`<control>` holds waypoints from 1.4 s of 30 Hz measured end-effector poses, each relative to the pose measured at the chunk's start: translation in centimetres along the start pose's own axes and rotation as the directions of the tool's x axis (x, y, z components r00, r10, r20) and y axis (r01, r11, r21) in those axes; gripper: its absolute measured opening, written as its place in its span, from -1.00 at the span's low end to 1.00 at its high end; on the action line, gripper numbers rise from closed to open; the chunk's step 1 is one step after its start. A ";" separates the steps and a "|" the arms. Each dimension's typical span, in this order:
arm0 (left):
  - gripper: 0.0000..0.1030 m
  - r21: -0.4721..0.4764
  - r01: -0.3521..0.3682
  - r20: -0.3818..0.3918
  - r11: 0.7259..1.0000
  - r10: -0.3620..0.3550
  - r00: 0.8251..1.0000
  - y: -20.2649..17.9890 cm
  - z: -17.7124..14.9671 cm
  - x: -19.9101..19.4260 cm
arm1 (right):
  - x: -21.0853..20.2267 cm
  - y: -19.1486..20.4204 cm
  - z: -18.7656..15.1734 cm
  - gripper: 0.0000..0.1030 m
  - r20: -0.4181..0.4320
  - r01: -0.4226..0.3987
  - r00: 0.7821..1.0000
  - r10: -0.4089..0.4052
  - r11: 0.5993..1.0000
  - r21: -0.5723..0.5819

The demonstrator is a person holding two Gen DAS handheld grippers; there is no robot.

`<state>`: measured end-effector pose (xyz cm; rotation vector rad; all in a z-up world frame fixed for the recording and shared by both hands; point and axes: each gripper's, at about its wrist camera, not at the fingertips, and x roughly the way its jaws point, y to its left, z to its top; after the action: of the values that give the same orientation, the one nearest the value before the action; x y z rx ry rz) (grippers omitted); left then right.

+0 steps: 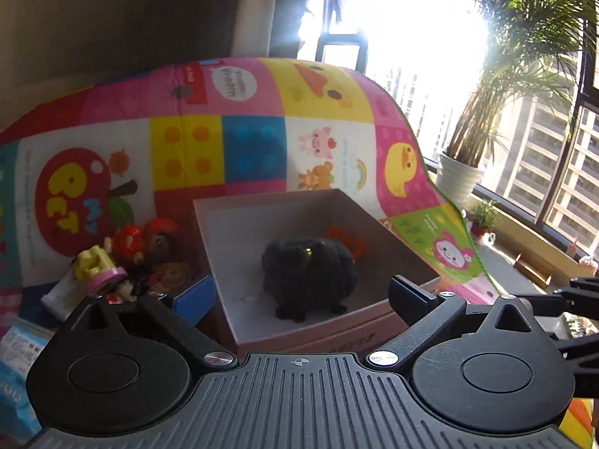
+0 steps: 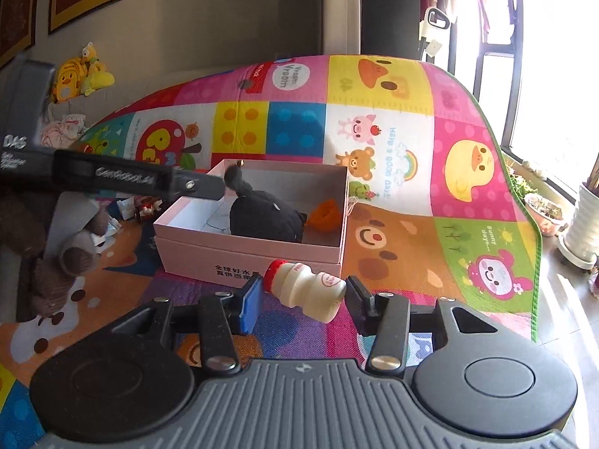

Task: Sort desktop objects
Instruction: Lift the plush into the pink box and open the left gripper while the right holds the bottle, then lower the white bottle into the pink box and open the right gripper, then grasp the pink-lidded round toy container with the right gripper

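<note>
A pink cardboard box (image 1: 299,333) stands open on the colourful play mat. A black knitted toy (image 1: 310,277) lies inside it, with an orange object (image 1: 344,239) behind it. My left gripper (image 1: 299,295) hovers at the box's near edge, open wide, with nothing between its pads. In the right wrist view the same box (image 2: 243,254) holds the black toy (image 2: 262,217) and the orange object (image 2: 327,215). My right gripper (image 2: 305,303) is in front of the box, shut on a small white drink bottle (image 2: 303,288) with a red cap, held sideways. A left gripper finger (image 2: 202,187) reaches over the box's left rim.
Several small toy figures (image 1: 149,254) crowd the mat left of the box, beside a blue packet (image 1: 18,355). Brown plush toys (image 2: 63,262) lie at the left. Potted plants (image 1: 460,179) stand by the window past the mat's right edge (image 2: 524,202).
</note>
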<state>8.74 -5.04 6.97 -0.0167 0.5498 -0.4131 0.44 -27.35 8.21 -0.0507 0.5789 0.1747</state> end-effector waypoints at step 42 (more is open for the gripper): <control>1.00 -0.288 -0.481 -0.022 0.828 0.497 0.868 13.3 -8.4 -7.0 | 6.9 14.7 4.3 0.45 -0.079 -0.155 0.987 0.137 0.937 -0.313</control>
<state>4.06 10.61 1.63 -0.1612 0.5345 0.1752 5.82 -11.48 8.00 -0.3279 0.6062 0.4120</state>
